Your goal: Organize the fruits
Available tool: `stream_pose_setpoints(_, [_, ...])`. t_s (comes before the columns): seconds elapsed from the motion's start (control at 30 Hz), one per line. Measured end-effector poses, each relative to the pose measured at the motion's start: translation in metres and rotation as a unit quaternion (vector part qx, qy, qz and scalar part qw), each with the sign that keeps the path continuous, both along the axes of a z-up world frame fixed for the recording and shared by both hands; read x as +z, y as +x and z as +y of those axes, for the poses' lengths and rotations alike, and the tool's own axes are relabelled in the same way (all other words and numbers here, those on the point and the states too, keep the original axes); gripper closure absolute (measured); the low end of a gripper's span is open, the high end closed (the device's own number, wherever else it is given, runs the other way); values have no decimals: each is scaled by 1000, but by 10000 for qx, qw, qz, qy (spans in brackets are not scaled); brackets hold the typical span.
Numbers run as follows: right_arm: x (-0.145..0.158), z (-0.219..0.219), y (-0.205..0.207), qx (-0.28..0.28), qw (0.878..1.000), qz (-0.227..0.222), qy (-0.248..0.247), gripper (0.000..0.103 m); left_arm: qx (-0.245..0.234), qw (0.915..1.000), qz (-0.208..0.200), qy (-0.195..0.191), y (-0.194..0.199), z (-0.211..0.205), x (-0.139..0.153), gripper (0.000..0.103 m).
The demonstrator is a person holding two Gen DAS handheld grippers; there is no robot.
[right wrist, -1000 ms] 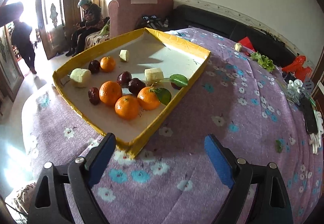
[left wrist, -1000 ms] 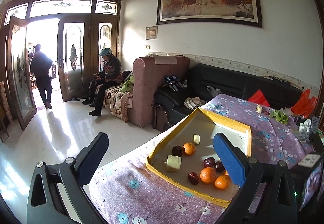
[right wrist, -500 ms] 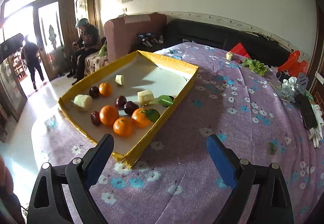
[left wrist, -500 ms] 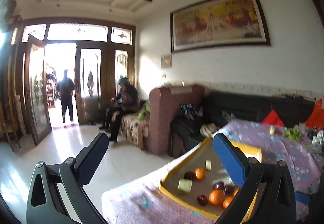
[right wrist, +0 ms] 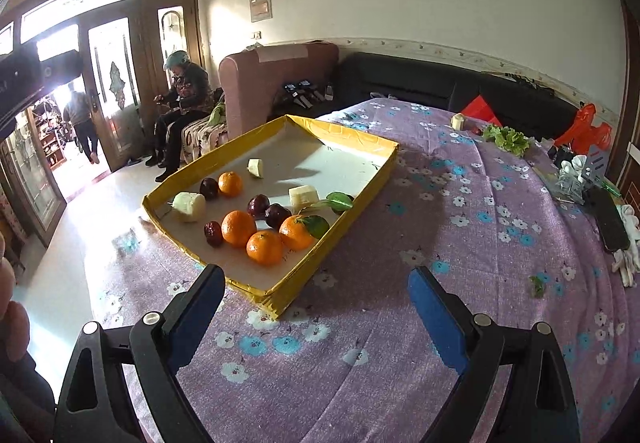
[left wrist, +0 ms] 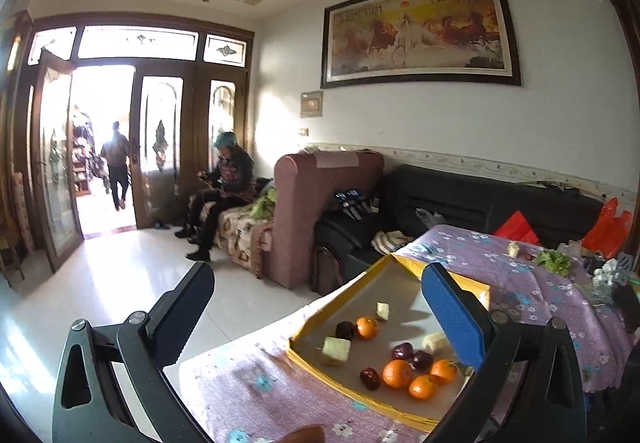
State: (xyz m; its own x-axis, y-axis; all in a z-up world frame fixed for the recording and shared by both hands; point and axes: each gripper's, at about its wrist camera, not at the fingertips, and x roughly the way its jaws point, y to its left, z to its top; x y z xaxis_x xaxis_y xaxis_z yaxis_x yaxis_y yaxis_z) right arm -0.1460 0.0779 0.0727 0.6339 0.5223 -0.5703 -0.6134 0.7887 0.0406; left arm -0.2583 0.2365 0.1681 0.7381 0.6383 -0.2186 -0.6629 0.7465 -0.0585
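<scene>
A shallow yellow-rimmed tray [right wrist: 356,199] lies on the purple flowered tablecloth [right wrist: 460,243]. In it are several oranges [right wrist: 264,247], dark red fruits [right wrist: 258,206], pale cut fruit pieces [right wrist: 189,206] and green leaves [right wrist: 340,201]. My right gripper [right wrist: 316,311] is open and empty, above the cloth just short of the tray's near corner. My left gripper [left wrist: 320,311] is open and empty, held high off the table's left end; the tray [left wrist: 320,367] and oranges [left wrist: 397,373] show low between its fingers.
A lettuce leaf [right wrist: 506,139], a small pale piece [right wrist: 457,121], a black flat device [right wrist: 610,221] and white clutter [right wrist: 576,175] lie at the table's far right. Sofas [left wrist: 440,203] stand behind the table. A seated person [left wrist: 224,195] and a walking person [left wrist: 116,171] are by the door.
Both grippers have pulled up and back from the tray, so the tray looks smaller and farther. Both stay open and empty. The fruit has not moved.
</scene>
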Motion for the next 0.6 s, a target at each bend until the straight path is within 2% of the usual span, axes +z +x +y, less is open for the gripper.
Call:
stream_pose_setpoints(0.17, [0, 3, -3, 51, 10000, -54, -51, 7, 69, 9995, -130, -273, 0, 11, -6, 0])
stream_pose_setpoints(0.4, [-3, 15, -14, 207, 9992, -226, -250, 7, -34, 9972, 147, -726, 10, 33, -16, 0])
stream_pose_setpoints(0.6, [-4, 25, -18, 336, 9985, -259, -340, 7, 85, 9972, 505, -539, 14, 39, -24, 0])
